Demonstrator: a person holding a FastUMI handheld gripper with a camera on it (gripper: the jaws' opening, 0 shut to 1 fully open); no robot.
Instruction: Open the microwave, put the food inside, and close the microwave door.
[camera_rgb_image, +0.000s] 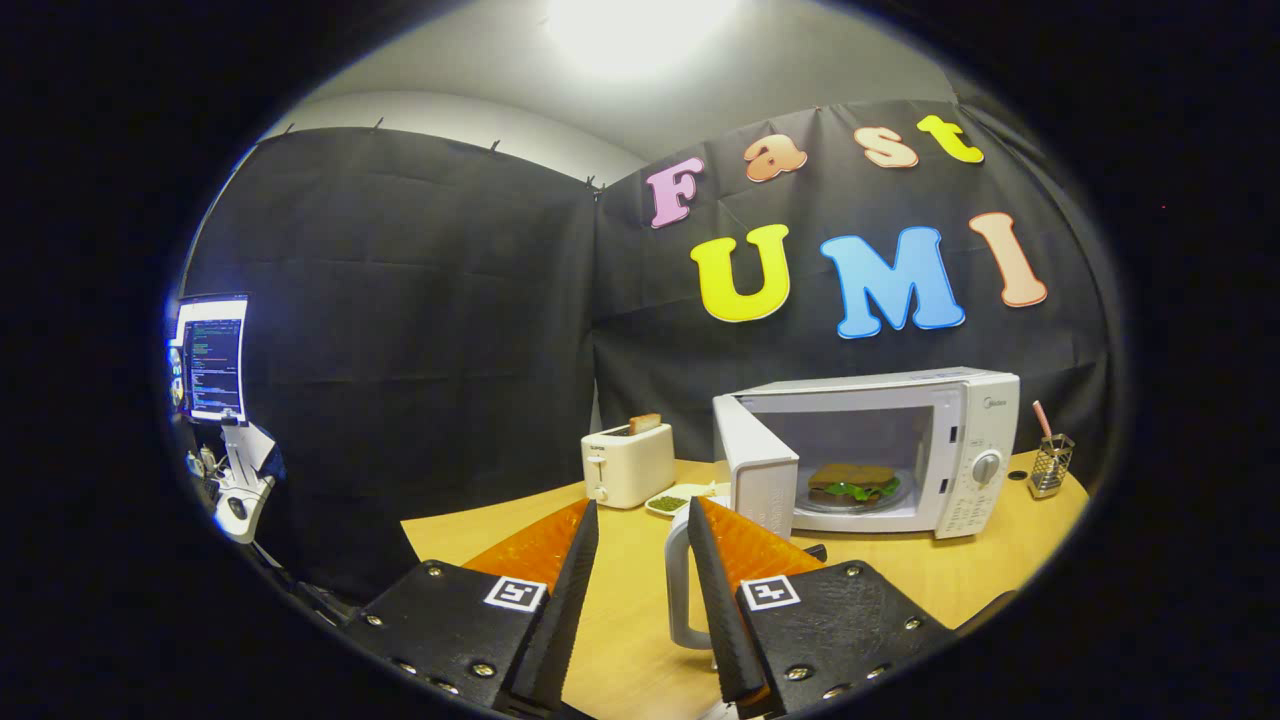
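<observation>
I see my gripper (642, 520) with its jaws apart, holding nothing, well short of the microwave (940, 450). Its door (757, 470) stands open, the sandwich (852, 483) inside; a toaster (627, 465) sits left of it.

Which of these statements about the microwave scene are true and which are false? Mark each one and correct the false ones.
1. The microwave door is shut. False: it stands open.
2. A sandwich lies inside the microwave. True.
3. The gripper is clamped on the sandwich. False: its fingers are apart and hold nothing, well short of the microwave.
4. A slice of bread sticks up from the toaster. True.
5. The toaster stands to the right of the microwave. False: it stands on the door side, left of it.
</observation>
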